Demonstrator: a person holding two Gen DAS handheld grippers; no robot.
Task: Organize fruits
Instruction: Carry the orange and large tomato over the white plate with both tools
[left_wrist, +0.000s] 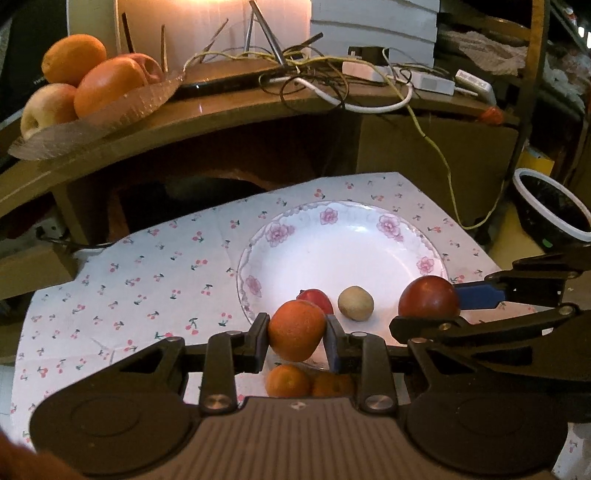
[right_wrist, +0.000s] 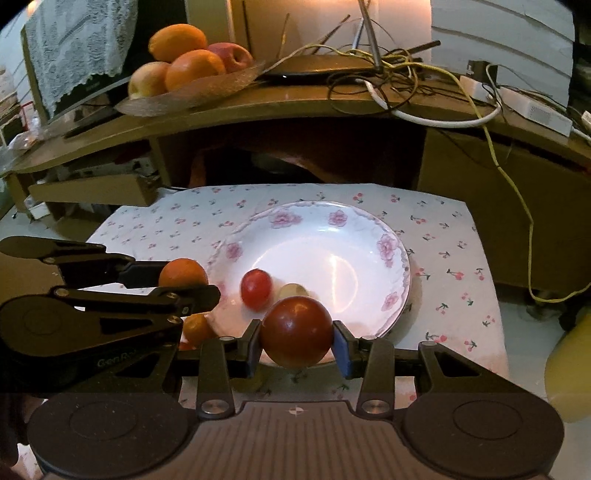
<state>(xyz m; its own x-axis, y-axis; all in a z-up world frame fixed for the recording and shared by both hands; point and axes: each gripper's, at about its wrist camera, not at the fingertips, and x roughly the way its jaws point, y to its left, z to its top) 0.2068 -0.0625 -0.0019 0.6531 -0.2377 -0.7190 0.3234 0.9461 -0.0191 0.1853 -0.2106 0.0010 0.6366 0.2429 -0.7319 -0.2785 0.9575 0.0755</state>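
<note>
Left gripper squeezes small round orange fruit, low middle of frame, above near rim of white flowered plate. Right gripper squeezes dark red round fruit, low middle of frame. Small red fruit and pale tan ball-shaped fruit lie in plate. Two more orange fruits sit on cherry-print cloth, under left gripper.

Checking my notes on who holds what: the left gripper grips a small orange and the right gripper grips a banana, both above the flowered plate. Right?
Not quite. The right gripper grips a dark red round fruit, not a banana, as the right wrist view shows. The left gripper does grip a small orange above the plate.
</note>
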